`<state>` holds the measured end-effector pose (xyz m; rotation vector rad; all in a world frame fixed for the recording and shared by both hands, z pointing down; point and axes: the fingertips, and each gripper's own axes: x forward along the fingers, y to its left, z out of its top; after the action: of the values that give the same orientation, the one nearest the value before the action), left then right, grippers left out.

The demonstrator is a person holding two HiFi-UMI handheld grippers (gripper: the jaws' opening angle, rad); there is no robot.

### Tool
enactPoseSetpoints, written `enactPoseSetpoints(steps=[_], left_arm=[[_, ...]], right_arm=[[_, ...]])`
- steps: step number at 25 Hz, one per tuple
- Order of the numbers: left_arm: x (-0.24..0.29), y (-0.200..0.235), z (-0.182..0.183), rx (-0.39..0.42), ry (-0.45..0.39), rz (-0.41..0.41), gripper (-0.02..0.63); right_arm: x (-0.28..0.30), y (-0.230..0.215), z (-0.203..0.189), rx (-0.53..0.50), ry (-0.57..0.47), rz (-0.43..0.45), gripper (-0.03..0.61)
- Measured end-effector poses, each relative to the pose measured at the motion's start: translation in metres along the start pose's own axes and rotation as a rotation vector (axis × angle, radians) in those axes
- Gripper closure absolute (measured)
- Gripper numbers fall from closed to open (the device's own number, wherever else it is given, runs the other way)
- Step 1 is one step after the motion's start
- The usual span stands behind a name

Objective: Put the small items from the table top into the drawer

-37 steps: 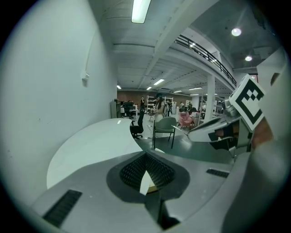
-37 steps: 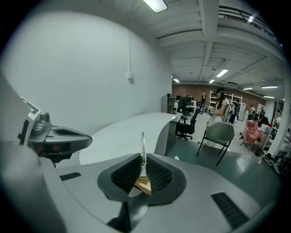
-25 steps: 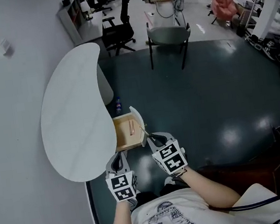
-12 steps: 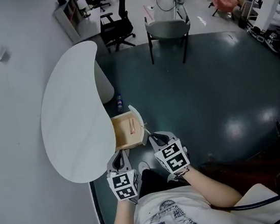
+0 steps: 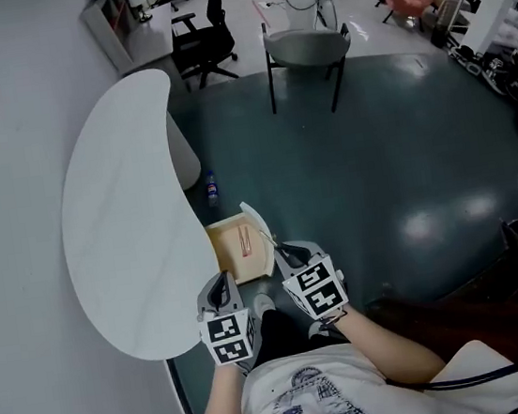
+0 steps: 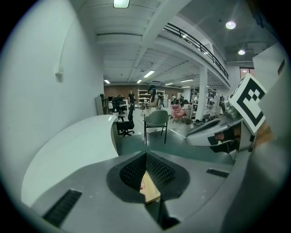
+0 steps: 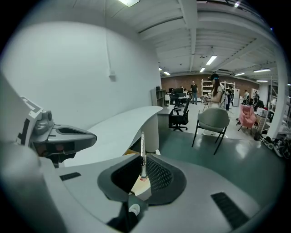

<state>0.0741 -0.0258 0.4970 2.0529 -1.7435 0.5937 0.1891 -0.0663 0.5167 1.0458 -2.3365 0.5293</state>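
Currently, a thin stick (image 7: 142, 152) stands upright between the pads of the right tongs (image 5: 282, 253), which are clamped on it, its upper end rising past their tips. These tongs hover at the 5 o'clock corner of the open wooden drawer (image 5: 228, 249). A small reddish item (image 5: 244, 240) lies on the drawer floor. The drawer projects from under the 4 o'clock edge of the white curved tabletop (image 5: 120, 229), whose surface carries nothing visible. The left tongs (image 5: 219, 287) are at the drawer's 7 o'clock, over the tabletop edge, pads together with nothing between them. A small bottle (image 5: 210, 187) stands on the dark floor (image 5: 377, 167) at the drawer's 11 o'clock. A grey chair (image 5: 304, 48) stands well apart at 12 o'clock.
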Motion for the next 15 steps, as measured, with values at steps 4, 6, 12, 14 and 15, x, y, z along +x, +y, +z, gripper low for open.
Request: enactPoseSetpoints(steps=[4,6,12,14,15], left_arm=[[0.025,0.026,0.008,0.011,0.018,-0.025,0.591],[0.036,0.037,0.013,0.013,0.025,-0.034,0.591],[0.073,0.070,0.006,0.013,0.051,-0.070,0.591],[0.081,0.080,0.001,0.007,0.065,-0.081,0.591],[0.084,0.085,-0.001,0.005,0.070,-0.084,0.591]], right_arm=[[0.028,-0.001,0.010,0.021,0.023,-0.017,0.526],[0.042,-0.001,0.011,0.027,0.035,-0.023,0.526],[0.093,0.000,-0.006,0.066,0.105,-0.054,0.526],[0.107,0.003,-0.013,0.077,0.130,-0.062,0.526],[0.112,0.005,-0.016,0.079,0.146,-0.062,0.525]])
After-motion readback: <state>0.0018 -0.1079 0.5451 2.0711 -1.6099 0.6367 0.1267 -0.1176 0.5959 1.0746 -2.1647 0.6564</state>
